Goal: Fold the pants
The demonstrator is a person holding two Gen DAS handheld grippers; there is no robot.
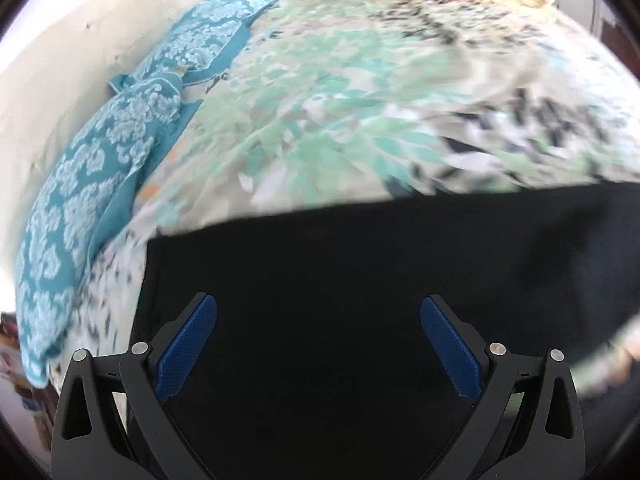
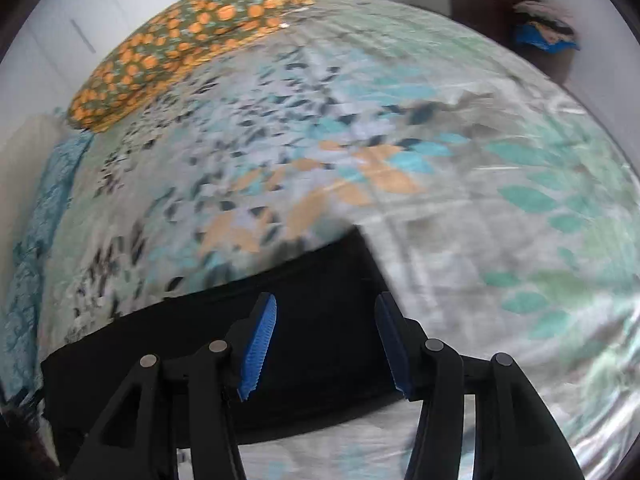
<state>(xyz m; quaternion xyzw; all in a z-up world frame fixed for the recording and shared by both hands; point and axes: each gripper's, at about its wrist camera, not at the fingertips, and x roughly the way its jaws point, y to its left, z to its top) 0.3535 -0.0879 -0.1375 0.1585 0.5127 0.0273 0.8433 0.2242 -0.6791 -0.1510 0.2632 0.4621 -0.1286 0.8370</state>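
A: What do we see as the biggest thing here?

B: The bed cover (image 1: pixel 360 92). It fills most of both views. It is a soft, thin cloth with a printed pattern of leaves in green, teal, grey and a few orange ones, and it has light wrinkles. The picture is blurred, so we cannot tell the finer weave.

A: And the pants?

B: The black pants (image 1: pixel 360 280) lie flat on the cover, in the near part of each view, directly under the two grippers. The cloth is matte and very dark, so we see almost no folds in it. In the right wrist view it makes a long band with a straight upper edge and one square corner.

A: What is along the edges of the bed?

B: On the left we have teal pillows (image 1: pixel 120 128) with a pale damask ornament, lying against a cream wall. At the far end there is a green cushion with orange spots (image 2: pixel 180 48), with a yellowish border. In the far right corner stands a dark wooden cabinet (image 2: pixel 484 4) with a pile of cloth beside it.

A: The fingers?

B: The left gripper (image 1: pixel 319 308) has its jaws spread wide over the pants; the blue ribbed pads touch nothing. The right gripper (image 2: pixel 326 304) is about half spread over the corner of the pants, and its pads are also free, pinching nothing.
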